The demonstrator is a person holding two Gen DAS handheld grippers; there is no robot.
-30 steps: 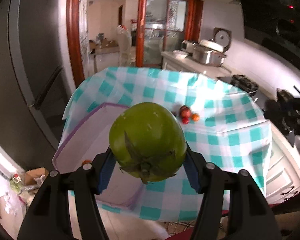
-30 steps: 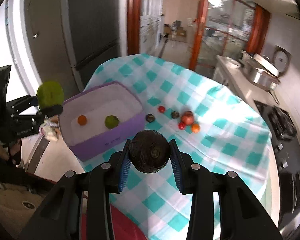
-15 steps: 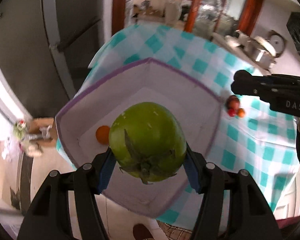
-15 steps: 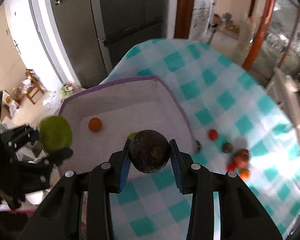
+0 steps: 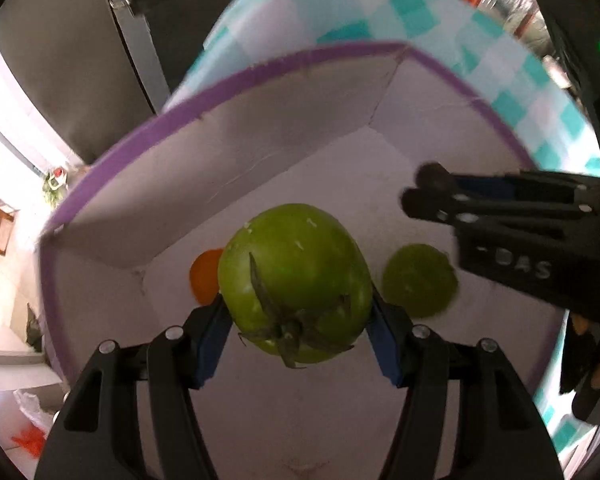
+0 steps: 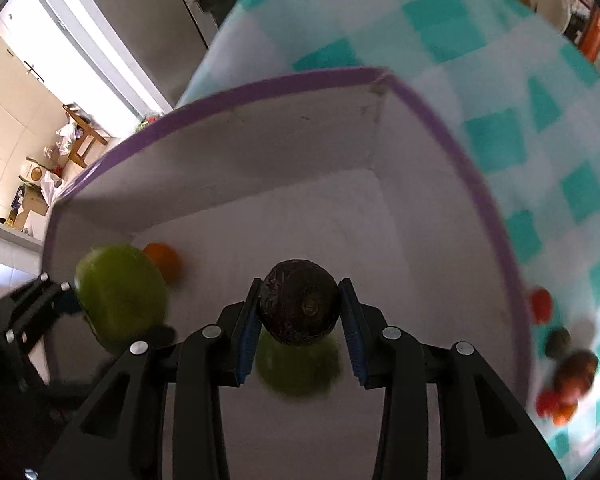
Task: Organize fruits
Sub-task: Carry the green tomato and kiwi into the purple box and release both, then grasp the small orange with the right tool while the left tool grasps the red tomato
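Green tomato (image 5: 296, 284) is hanging in your left gripper (image 5: 298, 336) jaws above the purple-rimmed box (image 5: 220, 92) floor; your right gripper (image 6: 299, 332) jaws are clamping a dark round fruit (image 6: 299, 307) directly over a lime (image 6: 298, 368).

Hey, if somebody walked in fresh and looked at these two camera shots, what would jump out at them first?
Probably the big green tomato clamped in the left gripper, filling the middle of the left wrist view above the white, purple-rimmed box. Next, the dark, rough-skinned round fruit pinched in the right gripper, also over the box. On the box floor lie a small orange fruit and a green fruit.
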